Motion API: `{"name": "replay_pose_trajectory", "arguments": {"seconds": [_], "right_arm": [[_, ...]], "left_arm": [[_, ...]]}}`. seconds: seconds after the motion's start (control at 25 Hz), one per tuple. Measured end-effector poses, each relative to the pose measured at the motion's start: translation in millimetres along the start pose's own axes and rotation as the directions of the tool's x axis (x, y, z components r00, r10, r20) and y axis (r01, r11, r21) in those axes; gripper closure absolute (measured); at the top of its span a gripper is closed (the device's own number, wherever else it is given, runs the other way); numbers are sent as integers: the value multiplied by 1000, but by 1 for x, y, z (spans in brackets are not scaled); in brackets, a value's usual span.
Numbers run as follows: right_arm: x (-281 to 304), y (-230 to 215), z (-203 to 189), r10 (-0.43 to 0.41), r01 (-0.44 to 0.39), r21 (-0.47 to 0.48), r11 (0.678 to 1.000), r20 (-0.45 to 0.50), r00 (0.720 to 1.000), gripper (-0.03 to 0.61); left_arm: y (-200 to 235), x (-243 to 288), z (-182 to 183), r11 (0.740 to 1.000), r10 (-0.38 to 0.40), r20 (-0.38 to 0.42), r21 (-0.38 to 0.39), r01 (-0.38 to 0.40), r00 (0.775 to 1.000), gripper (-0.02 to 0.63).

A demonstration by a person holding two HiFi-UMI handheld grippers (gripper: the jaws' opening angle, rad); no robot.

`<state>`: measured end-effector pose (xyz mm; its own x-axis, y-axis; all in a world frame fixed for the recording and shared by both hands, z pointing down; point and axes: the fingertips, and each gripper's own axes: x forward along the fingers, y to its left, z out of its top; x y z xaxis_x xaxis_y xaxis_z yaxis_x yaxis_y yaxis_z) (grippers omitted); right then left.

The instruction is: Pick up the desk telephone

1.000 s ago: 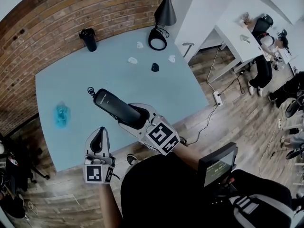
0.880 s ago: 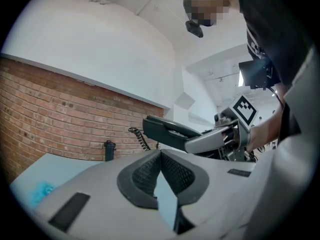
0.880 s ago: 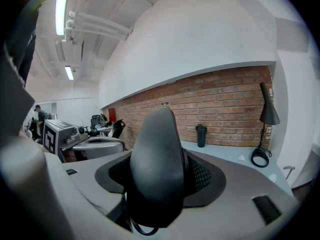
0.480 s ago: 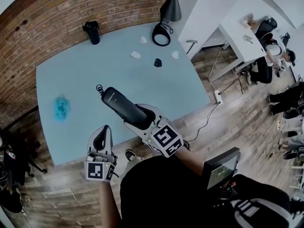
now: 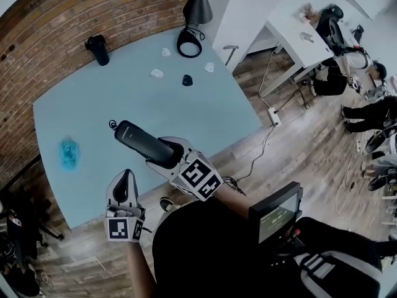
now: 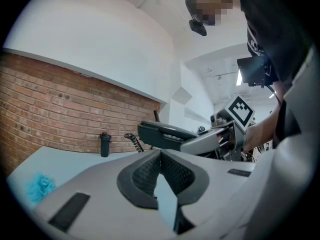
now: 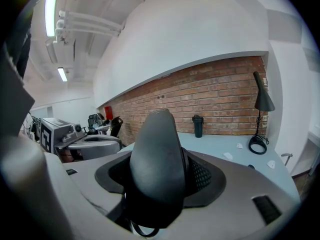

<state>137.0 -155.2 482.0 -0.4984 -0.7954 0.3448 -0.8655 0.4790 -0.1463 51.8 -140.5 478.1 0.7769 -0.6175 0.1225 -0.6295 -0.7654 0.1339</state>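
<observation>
Seen from the head, the telephone handset (image 5: 139,143) juts its whole length above the blue table (image 5: 198,113). The right gripper view shows only its rounded end, clamped between the right gripper's (image 5: 166,155) wide-set pads. The left gripper (image 5: 124,186), pinched closed and empty, hangs just beside it.

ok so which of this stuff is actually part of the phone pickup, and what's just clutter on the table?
Job:
- telephone handset, clamped in the right gripper
- left gripper, shut, empty

Clutter:
- black bottle
- desk lamp
- blue crumpled thing
- white scraps
- small black item
</observation>
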Motion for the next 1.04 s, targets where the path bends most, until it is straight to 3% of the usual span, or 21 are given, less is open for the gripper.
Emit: {"name": "replay_pose_trajectory", "arguments": {"seconds": [0.36,0.6,1.04], "right_arm": [[1,-3,-4,-2,2,5,1000,-11,1000,296],[4,-3,-7,2,-1,3,1000,-27,1000,296],[11,2,-11,28,-28,1,1000,-49,998,296]], "left_arm": [[-8,7,-3,1000,-31,-11,3,31,999,591],[-5,5,-10,1000,-23,-45,-4,23,999,591],[-2,-2,-11,1000,-6,-32,-12,6,999,591]]}}
